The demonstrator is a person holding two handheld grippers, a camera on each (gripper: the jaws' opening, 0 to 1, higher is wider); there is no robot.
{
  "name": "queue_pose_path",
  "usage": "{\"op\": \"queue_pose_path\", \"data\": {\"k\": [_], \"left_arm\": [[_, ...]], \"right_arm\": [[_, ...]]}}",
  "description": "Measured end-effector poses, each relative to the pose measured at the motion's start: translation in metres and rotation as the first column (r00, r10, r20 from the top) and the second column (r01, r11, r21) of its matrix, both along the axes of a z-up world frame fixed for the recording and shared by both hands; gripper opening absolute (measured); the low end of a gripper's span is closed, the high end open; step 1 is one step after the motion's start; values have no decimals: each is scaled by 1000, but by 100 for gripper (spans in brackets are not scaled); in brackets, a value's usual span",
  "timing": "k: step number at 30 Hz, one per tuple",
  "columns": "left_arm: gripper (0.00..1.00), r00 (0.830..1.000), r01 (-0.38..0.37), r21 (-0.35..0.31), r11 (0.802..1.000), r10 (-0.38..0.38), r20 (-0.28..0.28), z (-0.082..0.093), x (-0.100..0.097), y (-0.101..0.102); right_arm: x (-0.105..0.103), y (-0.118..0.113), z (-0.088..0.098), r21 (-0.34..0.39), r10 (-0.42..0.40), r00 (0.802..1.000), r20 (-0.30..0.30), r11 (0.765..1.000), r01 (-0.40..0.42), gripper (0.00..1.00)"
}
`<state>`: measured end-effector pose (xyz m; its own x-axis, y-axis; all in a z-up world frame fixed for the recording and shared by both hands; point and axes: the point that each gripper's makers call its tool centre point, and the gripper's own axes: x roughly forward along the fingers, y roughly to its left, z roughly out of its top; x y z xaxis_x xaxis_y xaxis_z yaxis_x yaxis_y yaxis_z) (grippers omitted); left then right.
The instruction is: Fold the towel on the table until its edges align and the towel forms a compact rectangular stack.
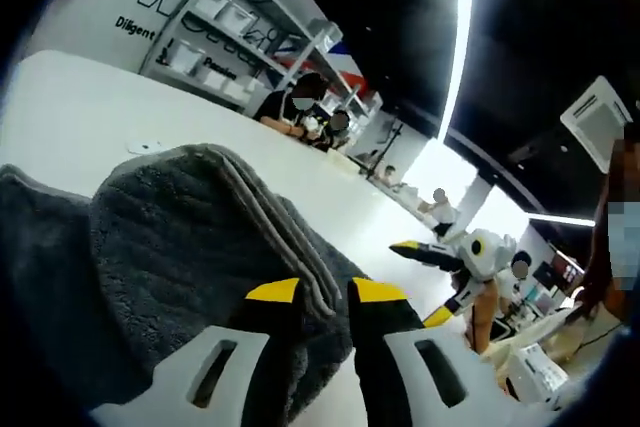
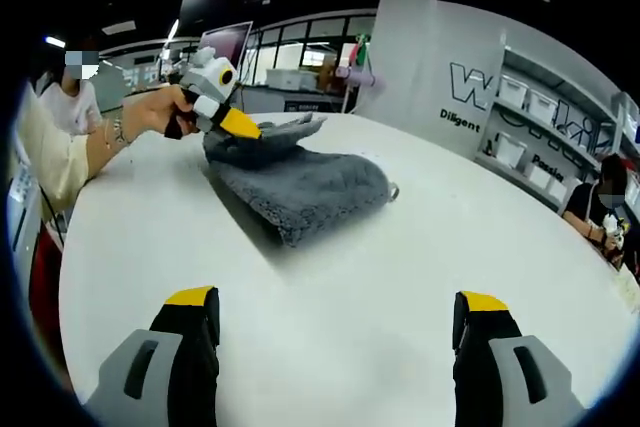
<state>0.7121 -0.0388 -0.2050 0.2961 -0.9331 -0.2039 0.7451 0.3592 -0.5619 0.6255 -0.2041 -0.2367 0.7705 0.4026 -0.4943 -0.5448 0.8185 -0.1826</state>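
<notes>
Grey towel (image 2: 300, 182) on white table (image 2: 400, 287), left gripper (image 1: 325, 292) clamped on it, right gripper (image 2: 335, 307) spread apart.

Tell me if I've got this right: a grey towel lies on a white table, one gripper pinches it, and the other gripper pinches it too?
Not quite. The grey towel does lie on the white table, and the left gripper pinches it. But the right gripper is open, its jaws wide apart over bare table, away from the towel. The right gripper view shows this.
</notes>
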Motion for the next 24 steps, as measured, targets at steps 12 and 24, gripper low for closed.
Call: {"op": "queue_pose_path", "data": {"k": [12, 24], "left_arm": [[39, 996, -69, -1, 998, 69, 50, 18, 17, 9], [42, 934, -175, 247, 953, 81, 348, 4, 9, 3]], "right_arm": [[-1, 2, -1, -2, 4, 1000, 2, 1000, -4, 99], [-2, 3, 0, -2, 13, 1000, 3, 1000, -13, 99]]}}
